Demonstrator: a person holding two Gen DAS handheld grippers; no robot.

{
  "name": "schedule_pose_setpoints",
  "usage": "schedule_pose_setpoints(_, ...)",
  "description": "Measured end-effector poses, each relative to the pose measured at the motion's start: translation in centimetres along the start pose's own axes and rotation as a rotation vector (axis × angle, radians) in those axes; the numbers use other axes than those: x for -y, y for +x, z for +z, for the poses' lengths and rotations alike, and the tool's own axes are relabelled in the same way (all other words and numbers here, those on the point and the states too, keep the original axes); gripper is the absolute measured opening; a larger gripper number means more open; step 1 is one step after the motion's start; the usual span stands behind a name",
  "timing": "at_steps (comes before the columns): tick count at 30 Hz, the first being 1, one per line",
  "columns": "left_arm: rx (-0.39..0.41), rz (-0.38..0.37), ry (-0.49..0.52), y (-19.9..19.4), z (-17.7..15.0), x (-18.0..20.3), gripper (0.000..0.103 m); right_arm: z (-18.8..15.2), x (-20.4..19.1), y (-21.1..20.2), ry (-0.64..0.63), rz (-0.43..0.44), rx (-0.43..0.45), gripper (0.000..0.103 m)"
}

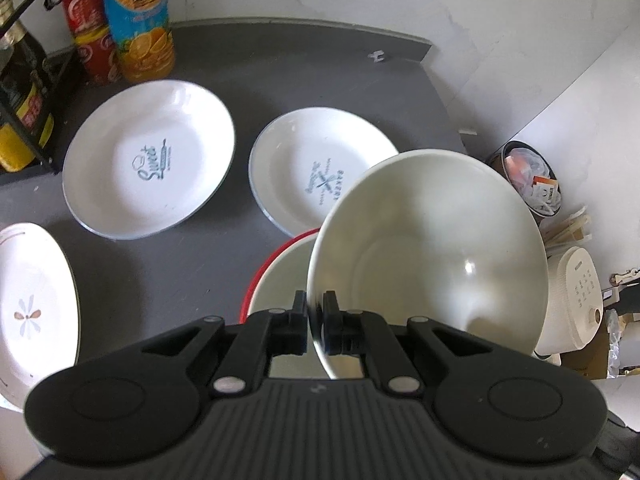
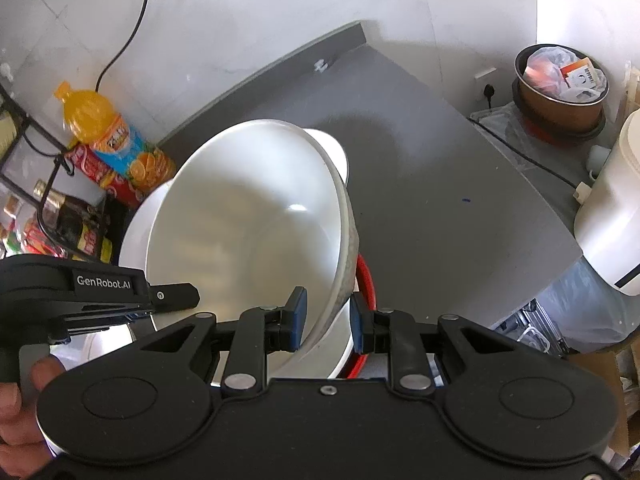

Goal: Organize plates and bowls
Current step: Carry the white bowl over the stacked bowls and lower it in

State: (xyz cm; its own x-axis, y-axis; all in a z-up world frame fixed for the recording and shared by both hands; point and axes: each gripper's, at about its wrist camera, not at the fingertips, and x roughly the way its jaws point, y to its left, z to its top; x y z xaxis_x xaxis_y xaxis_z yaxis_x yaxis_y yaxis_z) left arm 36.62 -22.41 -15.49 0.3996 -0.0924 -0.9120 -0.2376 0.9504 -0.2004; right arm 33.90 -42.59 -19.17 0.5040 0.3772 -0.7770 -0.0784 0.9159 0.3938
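While both grippers work at one spot, these are the facts.

Left gripper [image 1: 315,314]: fingers clamped on the near rim of a white bowl [image 1: 432,248]; the rim passes between the two pads with no gap visible.

White bowl: tilted, its opening turned toward the camera, held above a red bowl [image 1: 280,276]. In the right wrist view the same bowl [image 2: 248,216] is seen from its other side.

Right gripper [image 2: 327,314]: fingers apart, one on each side of the white bowl's rim; the inner pad [image 2: 298,318] sits just beside the inside wall, the outer pad [image 2: 357,320] stands off from the outside wall, so it does not grip.

Red bowl: white inside, red outside, sitting on the surface [image 1: 248,60] directly under the white bowl; only part of its rim shows [image 2: 366,280].

Plates: two white plates with blue print lie flat farther back, the "Sweet" plate [image 1: 148,160] to the left and the "Bakery" plate [image 1: 320,168] to its right, apart from each other; the white bowl covers the Bakery plate's near edge. A flower plate [image 1: 32,308] lies at the left edge of view.

Bottles: an orange juice bottle [image 1: 138,20] and a red bottle [image 1: 90,24] stand at the back left by the wall.

Off the surface, right: a white cooker [image 1: 572,300] and a bin [image 2: 560,80].
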Motion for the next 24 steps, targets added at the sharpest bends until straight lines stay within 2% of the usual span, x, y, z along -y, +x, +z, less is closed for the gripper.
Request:
schedule_pose_setpoints(7, -0.015, 0.010, -0.010, 0.6, -0.2, -0.6, 0.007, -0.4, -2.0, 0.4, -0.114, -0.062, -0.001, 0.024)
schedule_pose_setpoints(24, -0.018, 0.063, 0.012, 0.8, -0.1, -0.7, 0.007, -0.9, -3.4, 1.7, -0.224, -0.080, -0.054, 0.024)
